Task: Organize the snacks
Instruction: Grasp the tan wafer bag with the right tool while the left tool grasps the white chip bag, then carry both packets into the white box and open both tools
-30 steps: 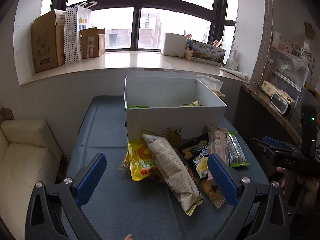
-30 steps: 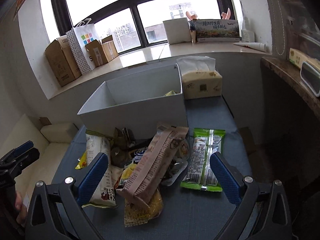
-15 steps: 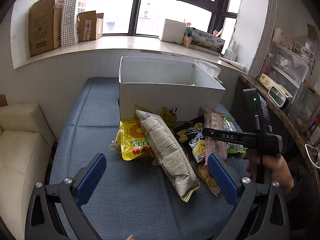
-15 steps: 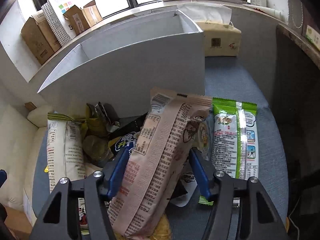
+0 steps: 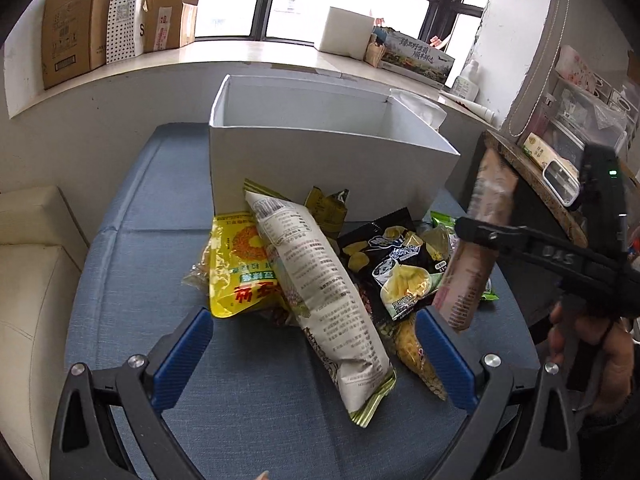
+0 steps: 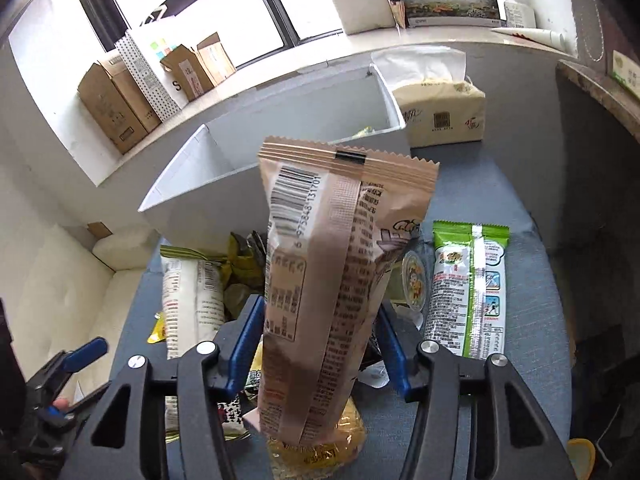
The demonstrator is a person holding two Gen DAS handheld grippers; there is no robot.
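- The right gripper (image 6: 320,344) is clamped on the pinkish-brown snack pack (image 6: 332,272), held upright above the snack pile, in front of the white box (image 5: 320,168)
- The left gripper (image 5: 316,356) is spread wide, holding nothing, before the long white bag (image 5: 320,284); the green pack (image 6: 468,288) lies flat in front of the box's right end
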